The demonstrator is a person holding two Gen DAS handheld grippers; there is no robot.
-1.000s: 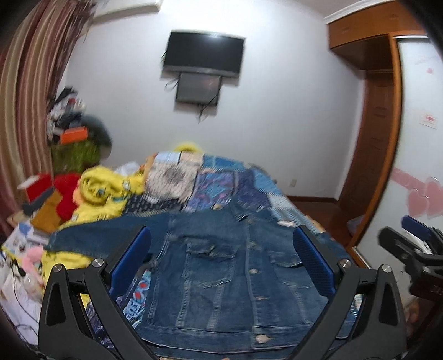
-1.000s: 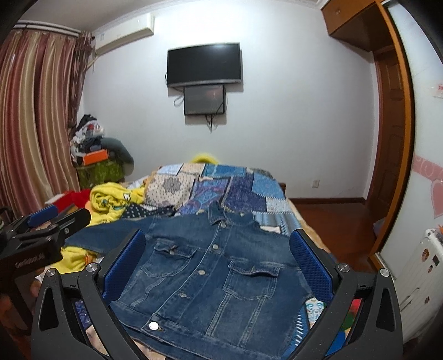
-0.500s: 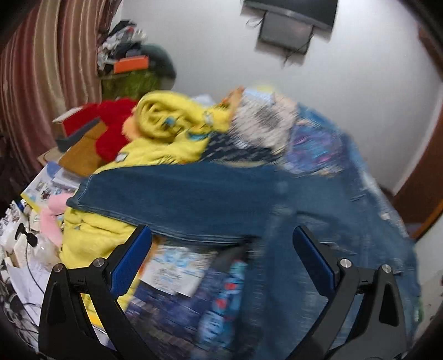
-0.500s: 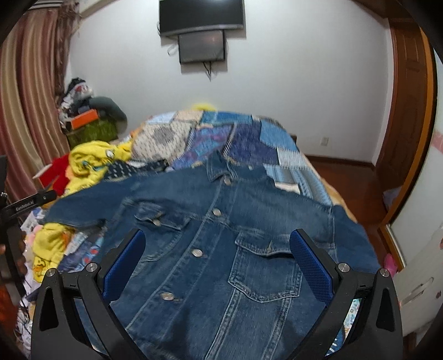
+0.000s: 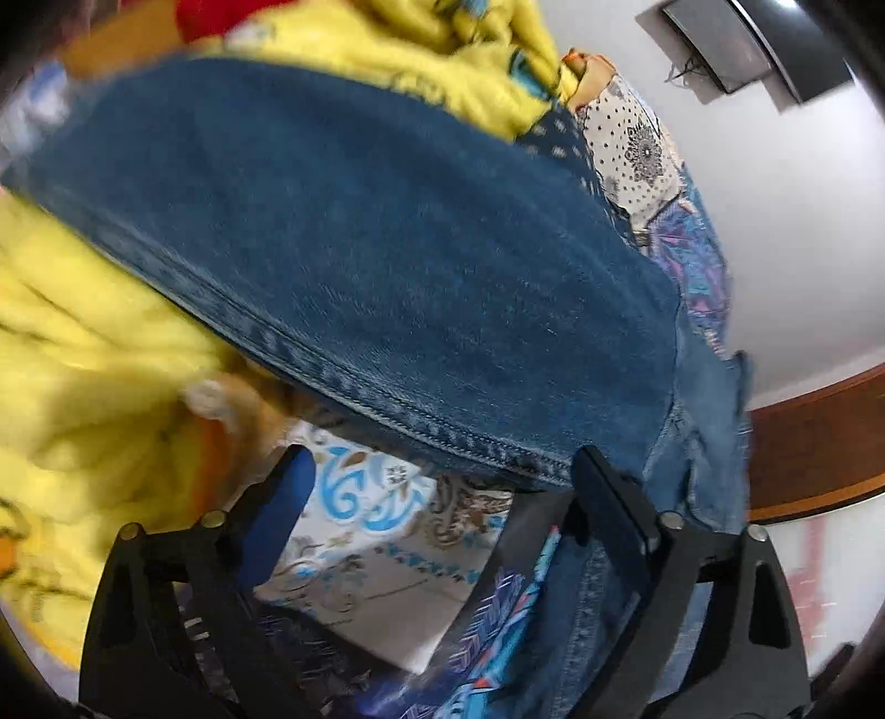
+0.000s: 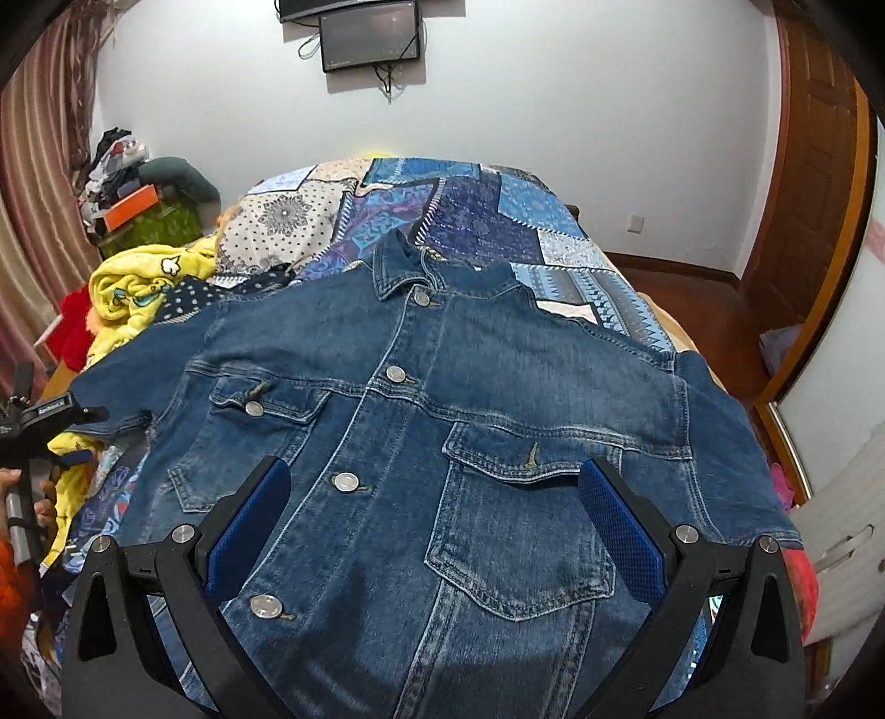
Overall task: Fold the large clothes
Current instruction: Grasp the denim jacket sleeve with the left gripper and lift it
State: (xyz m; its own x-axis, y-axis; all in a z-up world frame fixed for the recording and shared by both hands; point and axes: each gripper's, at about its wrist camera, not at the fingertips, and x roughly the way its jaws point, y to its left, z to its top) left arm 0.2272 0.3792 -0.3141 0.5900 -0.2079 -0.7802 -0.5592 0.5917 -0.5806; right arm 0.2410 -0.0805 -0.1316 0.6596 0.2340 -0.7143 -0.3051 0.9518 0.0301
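Observation:
A blue denim jacket (image 6: 442, 420) lies front up and buttoned on the patchwork bedspread (image 6: 470, 210), collar toward the far wall. Its left sleeve (image 5: 359, 249) stretches out over yellow clothes. My left gripper (image 5: 442, 475) is open, right at the sleeve's lower seam, with the bedspread showing between its fingers. It also shows at the left edge of the right wrist view (image 6: 50, 420). My right gripper (image 6: 437, 498) is open and empty, hovering above the jacket's lower front near the right chest pocket.
A heap of yellow clothes (image 5: 83, 343) lies on the bed's left side, with red items (image 6: 72, 326) beyond. A wall screen (image 6: 370, 33) hangs on the far wall. A wooden door (image 6: 813, 182) stands at the right. A curtain (image 6: 33, 193) hangs at the left.
My left gripper has swung left and dropped close to the jacket's left sleeve. My right gripper has moved forward and lower over the jacket's front.

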